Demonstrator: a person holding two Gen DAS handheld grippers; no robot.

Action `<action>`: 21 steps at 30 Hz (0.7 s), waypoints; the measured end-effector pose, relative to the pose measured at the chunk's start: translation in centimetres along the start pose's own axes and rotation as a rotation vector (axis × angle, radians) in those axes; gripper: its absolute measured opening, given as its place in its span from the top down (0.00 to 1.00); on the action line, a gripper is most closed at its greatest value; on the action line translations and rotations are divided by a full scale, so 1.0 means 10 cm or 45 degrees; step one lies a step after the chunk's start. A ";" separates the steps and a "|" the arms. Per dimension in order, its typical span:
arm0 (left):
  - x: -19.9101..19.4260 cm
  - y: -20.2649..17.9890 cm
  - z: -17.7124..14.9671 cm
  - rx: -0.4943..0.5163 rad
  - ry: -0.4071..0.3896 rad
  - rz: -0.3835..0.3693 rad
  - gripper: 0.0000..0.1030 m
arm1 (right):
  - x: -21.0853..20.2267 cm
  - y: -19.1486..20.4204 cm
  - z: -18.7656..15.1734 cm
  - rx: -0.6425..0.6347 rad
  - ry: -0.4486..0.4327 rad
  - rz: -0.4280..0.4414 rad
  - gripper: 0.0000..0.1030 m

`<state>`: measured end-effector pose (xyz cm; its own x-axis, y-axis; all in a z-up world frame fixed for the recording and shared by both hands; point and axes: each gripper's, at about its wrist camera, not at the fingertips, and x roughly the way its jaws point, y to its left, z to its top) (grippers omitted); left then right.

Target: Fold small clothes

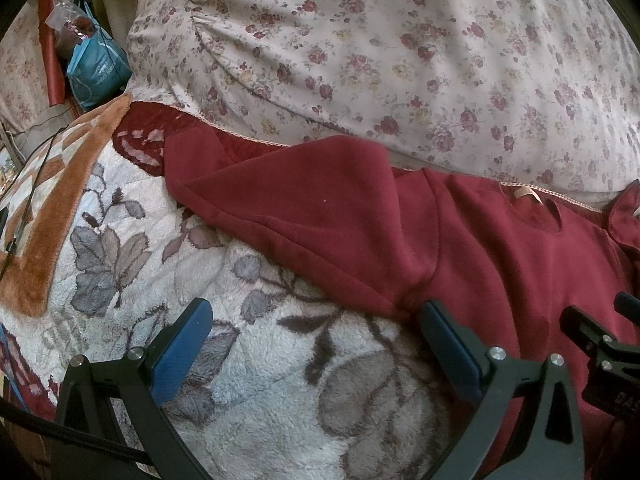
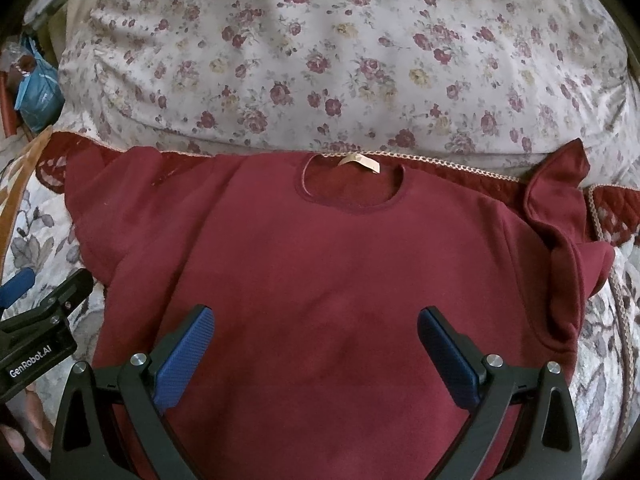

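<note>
Flat on the fleece blanket lies a dark red sweatshirt, neck hole and pale label pointing away toward the flowered duvet, its body running toward the camera and cut off by the lower edge. Its left sleeve spreads out sideways; the right sleeve is bunched and folded. Left gripper and right gripper hover with jaws wide apart, holding nothing.

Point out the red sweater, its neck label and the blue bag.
red sweater (image 2: 320,280): right wrist view, middle of the chest.
neck label (image 2: 359,163): right wrist view, centre of the tag.
blue bag (image 1: 98,70): left wrist view, front face.
</note>
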<state>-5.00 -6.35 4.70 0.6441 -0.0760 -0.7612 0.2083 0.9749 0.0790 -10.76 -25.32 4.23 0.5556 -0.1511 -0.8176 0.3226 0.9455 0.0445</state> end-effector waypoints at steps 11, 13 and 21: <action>0.02 0.24 0.06 -0.077 0.000 -0.008 0.00 | 0.07 0.04 -0.01 -0.001 0.006 0.012 0.00; 0.03 0.33 0.10 -0.106 0.014 -0.023 0.00 | 0.09 0.08 -0.01 -0.010 0.008 0.020 0.00; 0.26 0.98 0.49 -0.279 0.063 -0.021 0.00 | 0.15 0.20 0.05 -0.058 0.005 0.067 0.00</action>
<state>2.33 1.97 6.63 0.6037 -0.0868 -0.7924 0.0499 0.9962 -0.0712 -8.85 -23.80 3.36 0.5681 -0.1000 -0.8168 0.2577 0.9643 0.0612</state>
